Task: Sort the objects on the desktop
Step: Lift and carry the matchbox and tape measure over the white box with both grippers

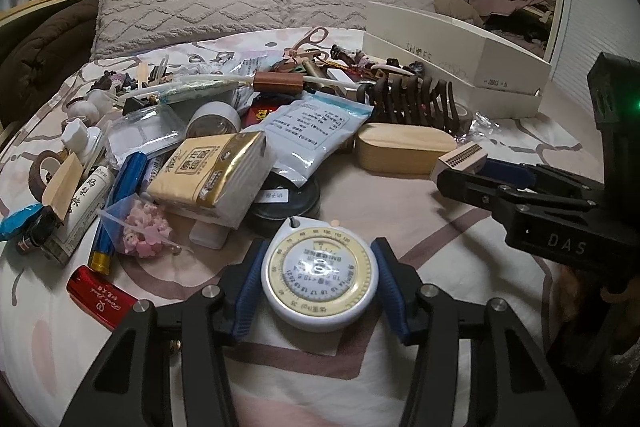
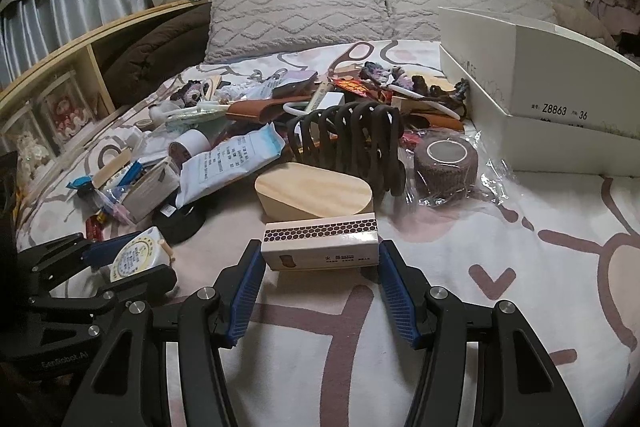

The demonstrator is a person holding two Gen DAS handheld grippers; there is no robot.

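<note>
The left gripper (image 1: 320, 281) has its jaws clamped on the round tape measure (image 1: 319, 273). The right gripper (image 2: 320, 261) grips the matchbox (image 2: 320, 245), long axis spanning its jaws; the shoebox (image 2: 532, 79) lies ahead and right, nearer this gripper.

Left claw (image 1: 320, 279) is gripping a round tape measure (image 1: 320, 277) over the bedsheet (image 1: 460, 307). Right claw (image 1: 460, 175) is holding a matchbox (image 1: 460, 159). Tissue pack (image 1: 212, 175) is lying near.
</note>
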